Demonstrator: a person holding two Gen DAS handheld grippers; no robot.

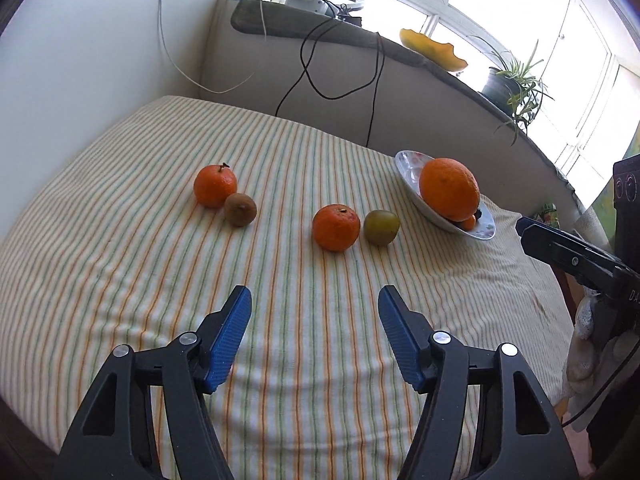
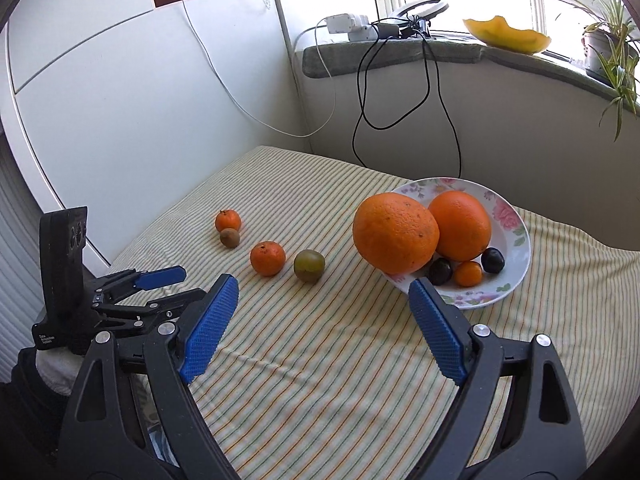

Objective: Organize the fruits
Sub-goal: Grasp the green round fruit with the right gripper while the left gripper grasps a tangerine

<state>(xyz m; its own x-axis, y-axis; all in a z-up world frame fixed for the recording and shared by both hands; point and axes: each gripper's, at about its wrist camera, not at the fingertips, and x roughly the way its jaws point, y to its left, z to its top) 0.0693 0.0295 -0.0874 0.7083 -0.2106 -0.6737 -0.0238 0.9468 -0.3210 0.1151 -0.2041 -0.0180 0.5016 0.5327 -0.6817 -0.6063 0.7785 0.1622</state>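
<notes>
Round orange mandarins [image 1: 335, 227], a green plum [image 1: 381, 227] and a brown kiwi [image 1: 240, 209] are spread on the striped cloth [image 1: 120, 264]; at two o'clock, large oranges [image 2: 395, 233] are piled on the flowered white plate [image 2: 516, 236]. Both the left gripper [image 1: 315, 308] and the right gripper [image 2: 322, 298] are held apart, empty.

Bright window [image 1: 500, 12] backlight, soft shadows, fisheye-warped dark corners.

Striped tablecloth [image 2: 320, 360]: soft woven cloth, matt, faintly rumpled. Flowered plate [image 2: 516, 216]: glossy glazed ceramic by its look, holding two large oranges [image 2: 396, 234] with dimpled, slightly shiny peel and small dark fruits [image 2: 493, 260] with smooth gleaming skin; loose mandarins [image 1: 335, 227] pitted and dull-glossy, green fruit [image 1: 381, 227] smooth, brown fruit [image 1: 240, 209] matt and rough. Left gripper [image 1: 315, 312] and right gripper [image 2: 322, 308]: black matt plastic frames, bright metal rivets, blue pads [image 2: 210, 328] with a knurled rubbery texture.
</notes>
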